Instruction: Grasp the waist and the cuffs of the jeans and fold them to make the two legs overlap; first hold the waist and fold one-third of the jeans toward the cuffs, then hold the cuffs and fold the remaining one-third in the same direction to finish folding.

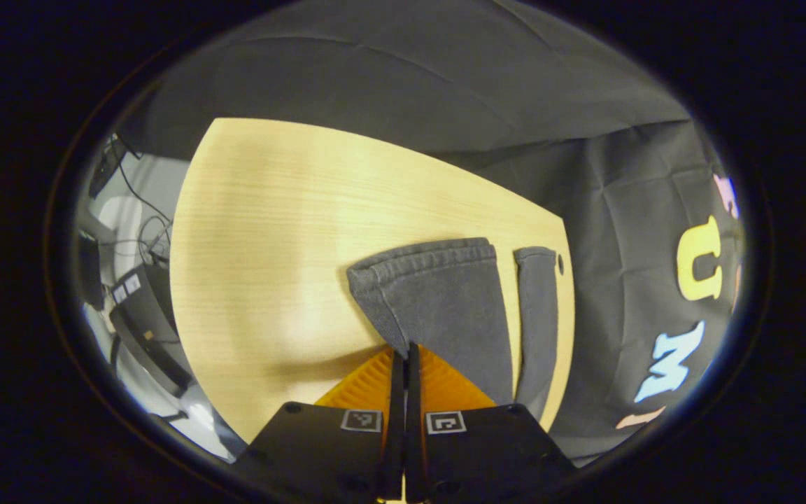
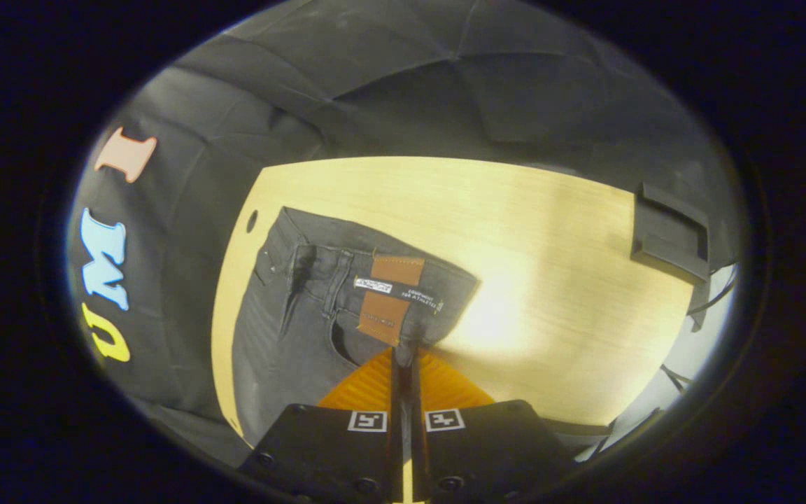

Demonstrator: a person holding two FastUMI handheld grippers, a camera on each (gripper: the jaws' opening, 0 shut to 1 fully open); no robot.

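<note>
the jeans (image 2: pixel 291 315) lie flat along one edge of the surface (image 2: pixel 515 231), the left claw (image 1: pixel 404 353) pinched on a cuff (image 1: pixel 431 294) and the right claw (image 2: pixel 403 353) on the waist (image 2: pixel 375 280), each holding an end so one leg can be carried over the other.

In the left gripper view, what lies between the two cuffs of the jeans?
Only a bare strip of the wooden table. The wider cuff and the narrow cuff lie apart, as the left gripper view shows.
</note>
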